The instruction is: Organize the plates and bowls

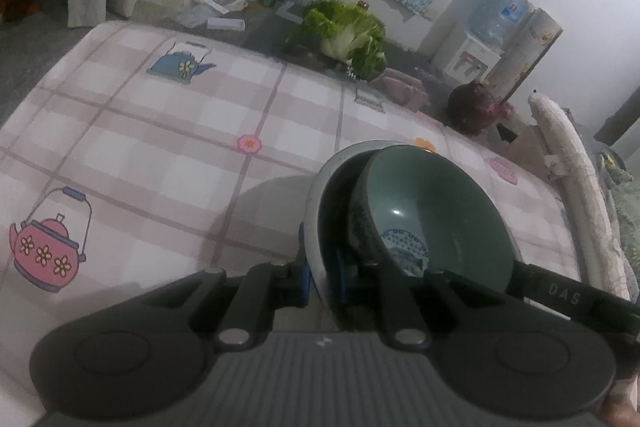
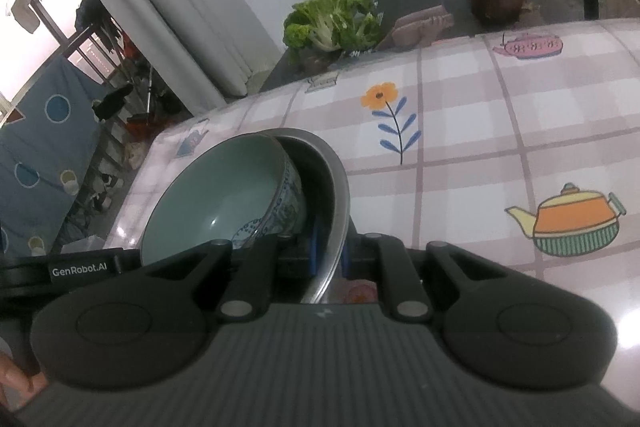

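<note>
1. A metal bowl (image 1: 316, 195) is held above the counter (image 1: 160, 131), which wears a checked cloth printed with teapots and flowers. The bowl is tipped well over, so its mouth faces sideways and upward instead of straight up.
2. Inside the metal bowl sits a green bowl (image 1: 436, 211), glazed green within and patterned blue and white outside. It leans the same way and rests against the metal bowl's inner wall.
3. The left hand-held gripper (image 1: 324, 279) has its jaws clamped tight on the metal bowl's rim, on the edge nearest that hand.
4. The right hand-held gripper (image 2: 328, 259) is closed just as tight on the opposite edge of the same rim, so the metal bowl hangs between the two.
5. Beyond the metal bowl, past the counter's far edge, lies a leafy green cabbage (image 1: 344, 31); a dark red round thing (image 1: 472, 107) sits to its right.
</note>
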{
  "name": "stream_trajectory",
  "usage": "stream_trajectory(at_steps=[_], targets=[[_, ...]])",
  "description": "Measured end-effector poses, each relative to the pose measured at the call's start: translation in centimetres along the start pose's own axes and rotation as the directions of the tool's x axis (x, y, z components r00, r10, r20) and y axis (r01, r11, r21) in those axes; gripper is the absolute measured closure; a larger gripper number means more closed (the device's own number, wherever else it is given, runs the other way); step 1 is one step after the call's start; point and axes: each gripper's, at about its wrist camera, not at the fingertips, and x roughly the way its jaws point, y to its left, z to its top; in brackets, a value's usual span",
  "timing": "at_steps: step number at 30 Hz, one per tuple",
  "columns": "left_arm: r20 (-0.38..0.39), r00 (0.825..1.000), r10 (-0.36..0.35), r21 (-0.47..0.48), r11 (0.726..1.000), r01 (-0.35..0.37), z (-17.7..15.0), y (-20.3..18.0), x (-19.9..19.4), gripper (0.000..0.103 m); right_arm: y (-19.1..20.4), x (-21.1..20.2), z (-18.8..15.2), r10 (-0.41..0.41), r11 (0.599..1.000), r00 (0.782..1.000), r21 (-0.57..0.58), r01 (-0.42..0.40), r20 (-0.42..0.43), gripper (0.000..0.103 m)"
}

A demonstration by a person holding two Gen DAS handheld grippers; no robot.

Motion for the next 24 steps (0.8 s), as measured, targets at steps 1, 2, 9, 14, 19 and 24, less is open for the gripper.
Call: stream_trajectory(at_steps=[1, 2, 9, 14, 19, 24], targets=[[0.004, 1.0, -0.001, 0.002, 1.0, 0.001, 0.1, -0.1, -0.2, 0.089, 0.1, -0.2, 0.1, 0.001, 1.0, 1.0, -0.001, -0.001, 0.004, 0.092], [0.009, 1.0, -0.002, 0.002, 1.0, 0.002, 0.2, -0.2, -0.5, 0.089, 0.2, -0.5, 0.3, 0.002, 1.0, 1.0, -0.003, -0.002, 0.009, 0.092], [0.037, 0.999, -0.004, 0.008, 1.0, 0.004, 0.5, -1.0, -2.6, 0.089, 1.1, -2.4, 1.0, 0.01, 1.0, 1.0, -0.012, -0.01, 0.03, 0.092], [0.054, 0.998, -0.012, 0.008, 1.0, 0.012, 0.4, -1.4, -4.6, 0.089, 2.1, -4.3, 1.1, 0.014, 1.0, 0.999, -0.019, -0.013, 0.044, 0.092], [0.069, 0.997, -0.024, 0.003, 1.0, 0.023, -0.2, -1.7, -6.8, 0.09, 3.2, -6.6, 0.8, 0.015, 0.999, 0.998, -0.029, -0.014, 0.056, 0.092], [0.077, 0.997, -0.032, -0.006, 0.999, 0.033, -1.9, -1.7, -9.1, 0.09, 4.3, -9.2, -0.5, 0.015, 0.999, 0.998, -0.036, -0.013, 0.054, 0.092]])
